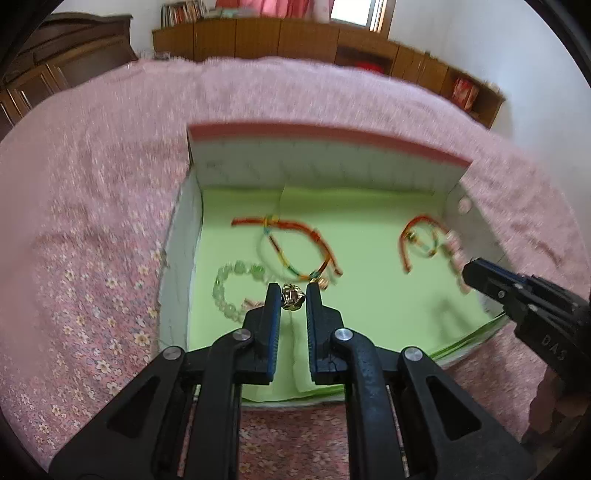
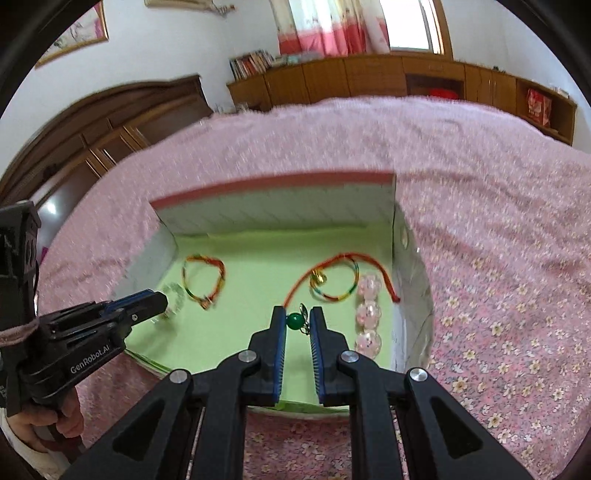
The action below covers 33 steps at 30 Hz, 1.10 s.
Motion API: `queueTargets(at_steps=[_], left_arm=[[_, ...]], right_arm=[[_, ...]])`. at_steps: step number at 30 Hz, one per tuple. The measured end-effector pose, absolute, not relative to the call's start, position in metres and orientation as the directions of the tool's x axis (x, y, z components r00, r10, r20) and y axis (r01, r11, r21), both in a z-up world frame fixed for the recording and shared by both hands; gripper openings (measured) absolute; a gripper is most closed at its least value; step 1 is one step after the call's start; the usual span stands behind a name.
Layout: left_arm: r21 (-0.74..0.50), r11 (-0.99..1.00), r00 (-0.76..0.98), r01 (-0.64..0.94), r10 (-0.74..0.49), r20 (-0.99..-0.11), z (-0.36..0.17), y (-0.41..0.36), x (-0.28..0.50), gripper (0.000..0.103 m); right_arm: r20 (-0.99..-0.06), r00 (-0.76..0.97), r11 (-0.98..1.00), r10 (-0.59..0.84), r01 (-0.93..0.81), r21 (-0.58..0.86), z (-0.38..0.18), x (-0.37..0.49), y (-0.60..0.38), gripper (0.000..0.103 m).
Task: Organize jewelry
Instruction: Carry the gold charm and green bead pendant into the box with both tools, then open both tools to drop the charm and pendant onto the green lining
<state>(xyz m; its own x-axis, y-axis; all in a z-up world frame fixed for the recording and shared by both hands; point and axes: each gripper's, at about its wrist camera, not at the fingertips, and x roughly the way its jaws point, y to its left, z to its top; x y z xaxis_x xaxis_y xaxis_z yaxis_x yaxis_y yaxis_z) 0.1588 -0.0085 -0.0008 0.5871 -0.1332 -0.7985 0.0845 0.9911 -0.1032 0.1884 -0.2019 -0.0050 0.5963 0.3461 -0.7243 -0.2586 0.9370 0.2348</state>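
An open box (image 1: 325, 166) with a green lining (image 1: 369, 295) lies on the bed; it also shows in the right wrist view (image 2: 280, 218). My left gripper (image 1: 292, 295) is shut on a small gold ornament (image 1: 292, 296) over the box's front left. My right gripper (image 2: 298, 320) is shut on a green bead piece with a metal charm (image 2: 294, 319) over the box's front right. Inside lie a red multicoloured cord bracelet (image 1: 291, 243), a pale green bead bracelet (image 1: 232, 280), a second red cord bracelet (image 2: 332, 280) and pink beads (image 2: 367, 314).
The pink floral bedspread (image 1: 92, 240) surrounds the box. Wooden cabinets (image 1: 295, 33) and a headboard (image 2: 110, 122) stand beyond the bed. The right gripper's body (image 1: 524, 299) shows at the box's right side, the left gripper's body (image 2: 92, 325) at its left.
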Motion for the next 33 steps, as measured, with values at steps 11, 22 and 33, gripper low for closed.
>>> queueTargets(at_steps=[11, 22, 33], left_arm=[[-0.094, 0.994, 0.559, 0.062, -0.112, -0.822, -0.008, -0.010, 0.161, 0.006], [-0.091, 0.993, 0.611, 0.077, -0.119, -0.782, 0.012, -0.012, 0.141, 0.022], [-0.123, 0.990, 0.670, 0.068, -0.137, -0.730, 0.037, -0.005, 0.112, 0.027]], right_arm=[[-0.760, 0.569, 0.943, 0.314, -0.280, 0.180, -0.011, 0.194, -0.189, 0.015], [-0.713, 0.600, 0.931, 0.363, -0.270, 0.246, 0.004, 0.184, -0.202, 0.033], [-0.649, 0.653, 0.921, 0.390, -0.265, 0.287, 0.030, 0.147, -0.211, 0.039]])
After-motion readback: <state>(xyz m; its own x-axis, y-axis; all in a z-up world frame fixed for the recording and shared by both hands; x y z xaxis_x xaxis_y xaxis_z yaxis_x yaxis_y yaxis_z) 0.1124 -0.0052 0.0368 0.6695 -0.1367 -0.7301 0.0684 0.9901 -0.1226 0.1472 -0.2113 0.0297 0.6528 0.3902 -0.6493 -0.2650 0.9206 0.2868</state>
